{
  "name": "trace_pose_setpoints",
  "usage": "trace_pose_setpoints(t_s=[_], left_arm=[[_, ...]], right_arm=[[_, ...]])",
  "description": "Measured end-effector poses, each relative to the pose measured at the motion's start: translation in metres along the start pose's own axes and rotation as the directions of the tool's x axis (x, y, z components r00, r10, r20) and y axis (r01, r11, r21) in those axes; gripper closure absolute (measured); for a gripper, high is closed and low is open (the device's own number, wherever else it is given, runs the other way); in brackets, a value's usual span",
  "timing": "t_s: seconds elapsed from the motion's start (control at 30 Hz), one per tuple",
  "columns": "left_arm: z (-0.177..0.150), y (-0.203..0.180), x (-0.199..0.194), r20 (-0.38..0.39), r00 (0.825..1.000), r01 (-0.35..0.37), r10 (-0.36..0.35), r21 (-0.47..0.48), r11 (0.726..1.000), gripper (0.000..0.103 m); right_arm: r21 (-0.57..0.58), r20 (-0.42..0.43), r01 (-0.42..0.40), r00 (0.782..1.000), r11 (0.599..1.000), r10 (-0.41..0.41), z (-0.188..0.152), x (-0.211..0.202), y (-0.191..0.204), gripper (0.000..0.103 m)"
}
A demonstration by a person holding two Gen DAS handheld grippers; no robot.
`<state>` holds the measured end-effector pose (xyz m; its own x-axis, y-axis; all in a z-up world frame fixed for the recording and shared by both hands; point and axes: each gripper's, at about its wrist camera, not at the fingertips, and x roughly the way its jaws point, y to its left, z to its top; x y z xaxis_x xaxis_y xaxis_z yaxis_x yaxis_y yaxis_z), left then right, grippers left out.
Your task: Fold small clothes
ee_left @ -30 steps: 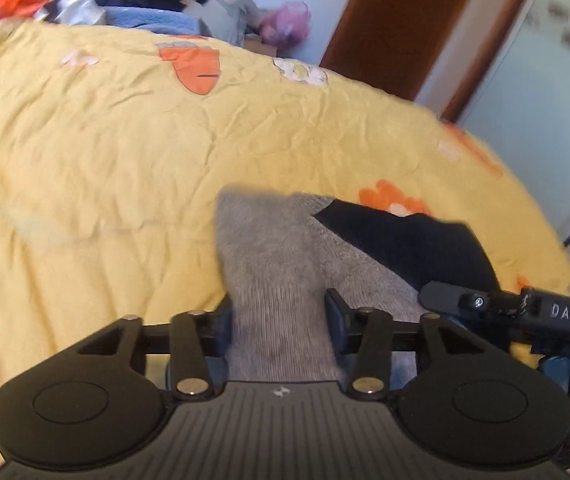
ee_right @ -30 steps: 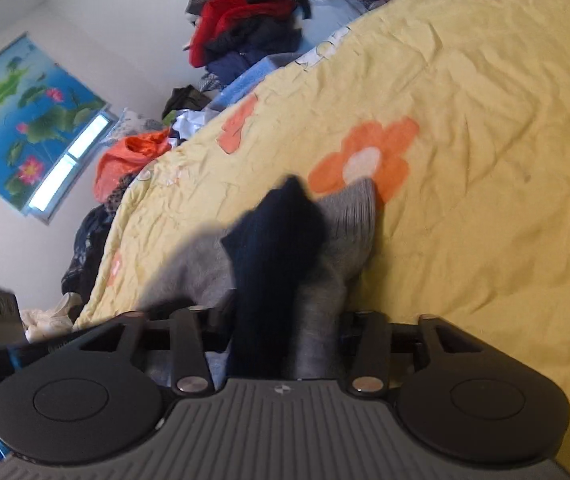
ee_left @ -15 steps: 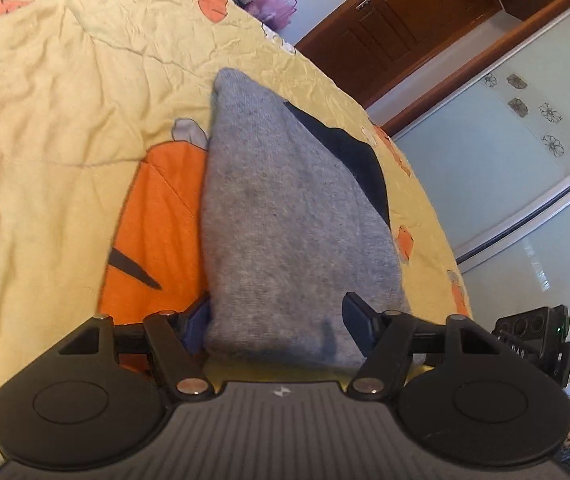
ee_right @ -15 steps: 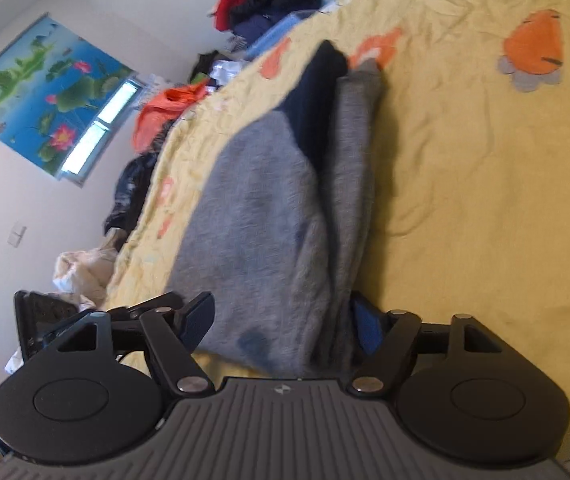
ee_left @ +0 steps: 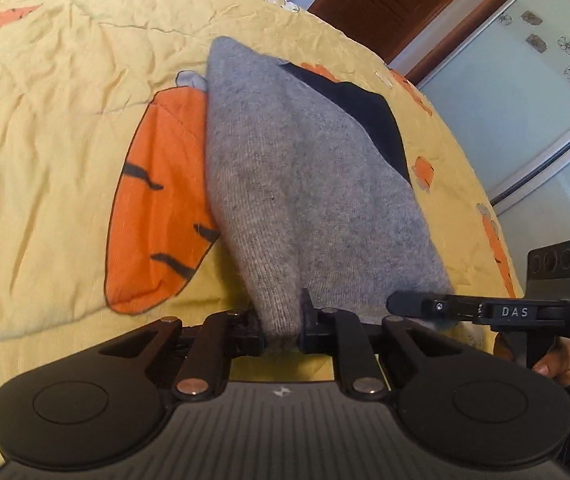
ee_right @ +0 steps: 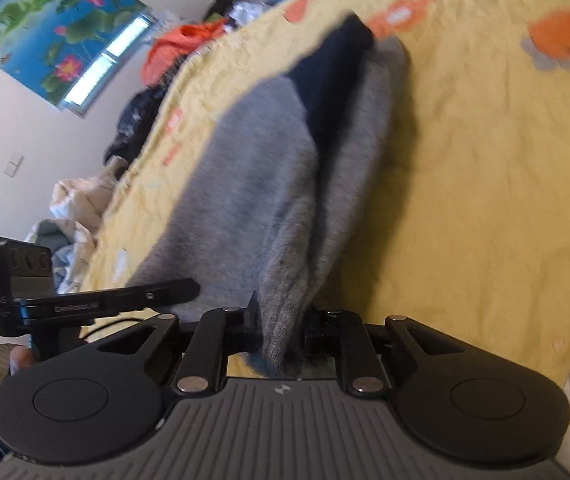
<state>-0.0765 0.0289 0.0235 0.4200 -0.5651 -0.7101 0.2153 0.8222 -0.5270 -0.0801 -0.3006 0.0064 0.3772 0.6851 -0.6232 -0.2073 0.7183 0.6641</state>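
A small grey knit garment [ee_left: 305,184] with a dark navy part [ee_left: 369,116] lies on the yellow bedsheet [ee_left: 45,120], stretching away from me. My left gripper [ee_left: 283,326] is shut on its near left corner. My right gripper [ee_right: 283,332] is shut on its near right corner, where the grey knit [ee_right: 253,200] bunches into a fold between the fingers. The navy part [ee_right: 333,76] shows at the far end. The right gripper's body [ee_left: 485,312] shows at the right of the left wrist view, and the left gripper's body [ee_right: 85,300] at the left of the right wrist view.
The sheet has orange carrot and flower prints [ee_left: 161,208]. Piles of clothes [ee_right: 181,48] lie beyond the bed's far edge under a lotus picture [ee_right: 57,28]. A wooden door [ee_left: 397,4] and glass wardrobe panels [ee_left: 525,80] stand past the bed.
Both grippers were open around the near edge half a second ago and have closed on its corners. A second ago the garment was held up; now it lies on the bed.
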Motion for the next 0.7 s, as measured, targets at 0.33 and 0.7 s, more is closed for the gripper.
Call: trace_pose_setpoints(t_s=[0.33,0.7], left_arm=[[0.02,-0.029,-0.069,0.278,0.938,-0.282,0.208,0.258,0.924,0.009],[0.04,-0.085,0.05,0.217,0.96,-0.253,0.175,0.416,0.873,0.01]], right_arm=[[0.013,0.248,0.012,0.969,1.0,-0.015,0.031,-0.045,-0.007,0.024],[-0.098,0.171,0.264,0.954,0.96,-0.245,0.14,0.057,-0.009,0.071]])
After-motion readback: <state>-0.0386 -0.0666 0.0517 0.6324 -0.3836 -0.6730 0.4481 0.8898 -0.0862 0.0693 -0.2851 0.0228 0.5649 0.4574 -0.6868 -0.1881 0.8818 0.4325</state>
